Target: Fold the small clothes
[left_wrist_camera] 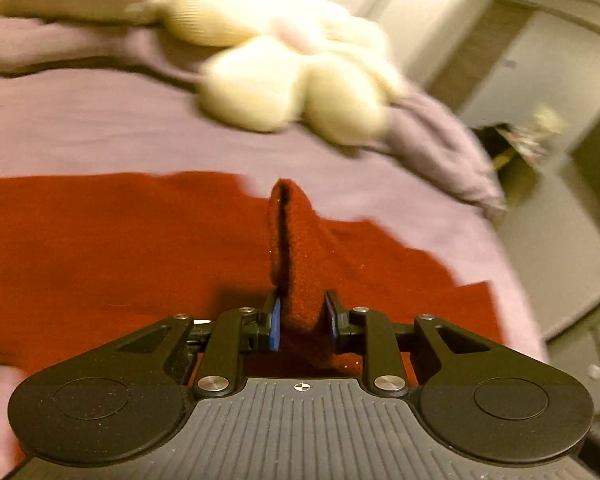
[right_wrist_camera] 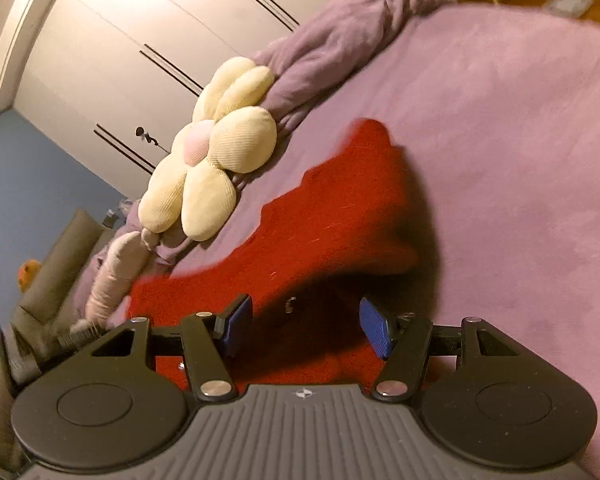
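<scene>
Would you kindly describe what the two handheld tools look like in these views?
Both match: the left tool and right tool have matte black linkage arms with silver pivot screws, round black side discs, a ribbed grey body bearing a small crosshair mark, and blue ribbed pads. No cables or sleeves show.

One red garment (left_wrist_camera: 100, 248), one cream flower-shaped cushion (right_wrist_camera: 208, 160), one purple bed (right_wrist_camera: 500, 140), one bunched purple blanket (right_wrist_camera: 340, 44), two claws.
</scene>
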